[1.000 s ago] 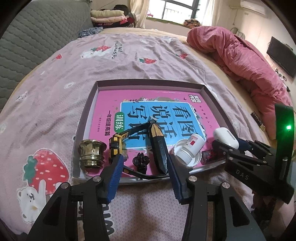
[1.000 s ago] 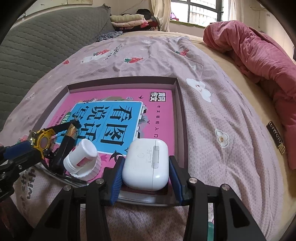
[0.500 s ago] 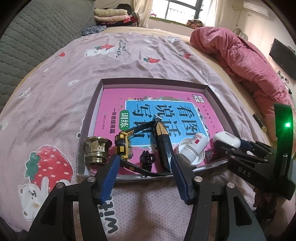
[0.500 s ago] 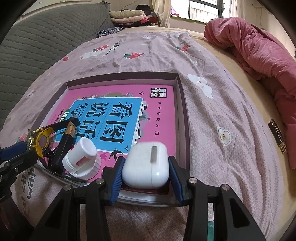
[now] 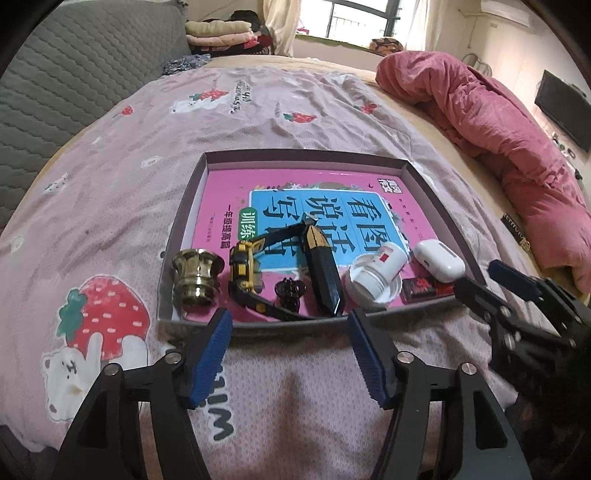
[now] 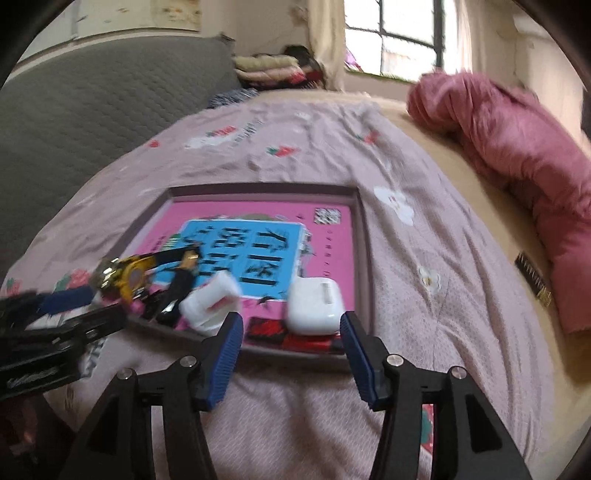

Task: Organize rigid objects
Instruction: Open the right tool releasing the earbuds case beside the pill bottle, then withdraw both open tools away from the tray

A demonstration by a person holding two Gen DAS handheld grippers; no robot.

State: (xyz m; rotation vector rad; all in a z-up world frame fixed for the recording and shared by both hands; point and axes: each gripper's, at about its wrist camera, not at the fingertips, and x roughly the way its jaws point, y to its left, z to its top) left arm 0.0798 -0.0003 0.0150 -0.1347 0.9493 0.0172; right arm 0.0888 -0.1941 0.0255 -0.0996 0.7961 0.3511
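A shallow dark tray [image 5: 192,206] lined with a pink book lies on the bed. Along its near edge stand a brass cup [image 5: 197,275], a yellow-black watch [image 5: 245,271], a small dark clip [image 5: 290,291], a black faceted crystal [image 5: 325,269], a white jar [image 5: 376,271], a red-black packet [image 5: 424,286] and a white earbud case [image 5: 437,260], also in the right wrist view [image 6: 314,306]. My left gripper [image 5: 290,354] is open and empty, just short of the tray. My right gripper [image 6: 291,354] is open and empty, pulled back from the case.
The tray [image 6: 364,258] sits on a pink strawberry-print sheet [image 5: 110,184]. A crumpled red quilt [image 5: 498,129] lies to the right. A grey quilted headboard [image 5: 55,74] stands at left. Folded clothes [image 5: 221,31] are stacked at the far end.
My right gripper let go of the white earbud case, which now rests in the tray's near right corner, and drew back. My left gripper also drew back from the tray.
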